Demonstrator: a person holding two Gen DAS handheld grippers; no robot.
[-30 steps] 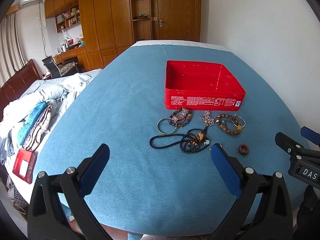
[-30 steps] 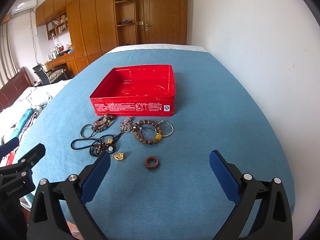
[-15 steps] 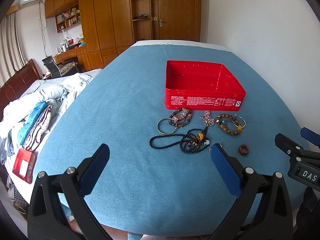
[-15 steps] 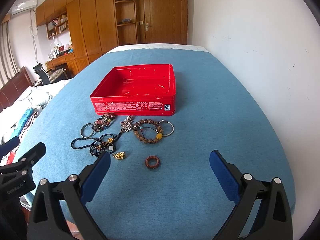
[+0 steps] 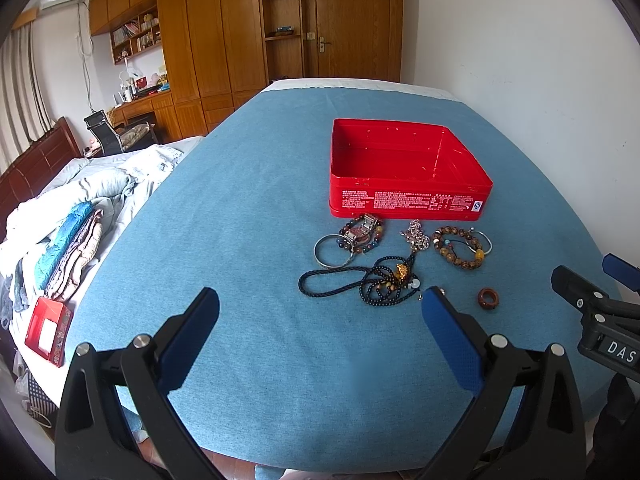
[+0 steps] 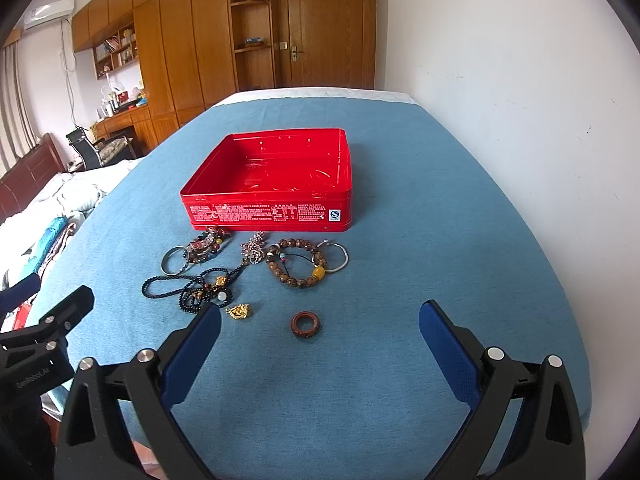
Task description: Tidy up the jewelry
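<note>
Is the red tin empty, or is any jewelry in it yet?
Empty: the red tin shows only its bare embossed floor, lid off.

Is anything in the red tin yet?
No, the red tin shows only its bare embossed floor; the reddish-brown ring lies on the blue cloth.

I see a glossy red metal tin on matt blue woven cloth, wooden bead bracelets, a shiny silver bangle, polished wood cabinets.
</note>
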